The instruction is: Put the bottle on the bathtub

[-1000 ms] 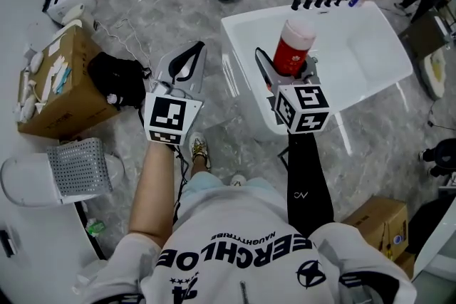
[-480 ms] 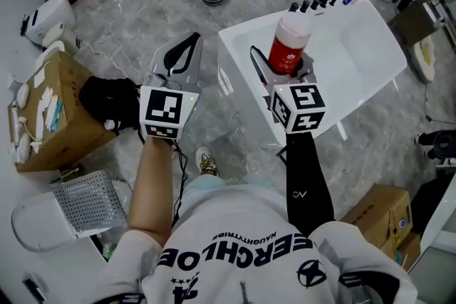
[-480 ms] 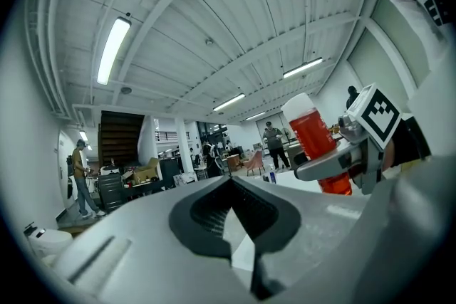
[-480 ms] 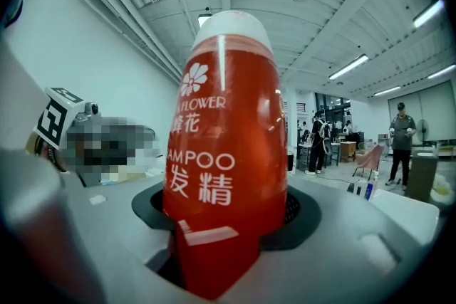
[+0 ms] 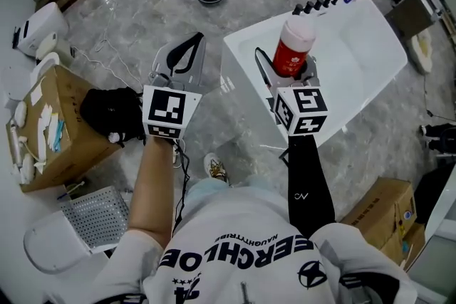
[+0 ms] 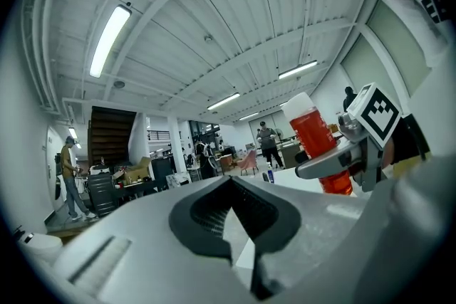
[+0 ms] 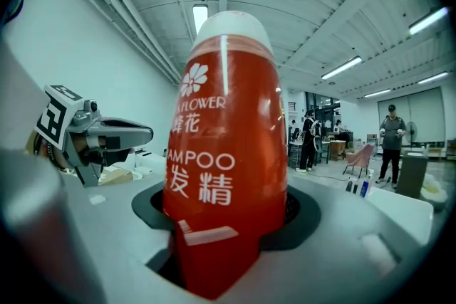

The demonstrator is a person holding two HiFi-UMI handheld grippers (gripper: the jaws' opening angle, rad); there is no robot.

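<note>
Right gripper (image 5: 283, 76) clamped low on upright red plastic shampoo bottle with white cap (image 5: 293, 46), over near-left end of white bathtub (image 5: 360, 64). Probably lining up for set-down. Left gripper (image 5: 179, 60) closed, empty, off left, out of the way.

Fingers (image 7: 356, 253) hide the bottle (image 7: 221, 153) base; rim items (image 5: 317, 4) too small.

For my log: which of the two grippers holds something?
The right gripper: it is shut on the red shampoo bottle. The left gripper is shut with nothing between its jaws.
</note>
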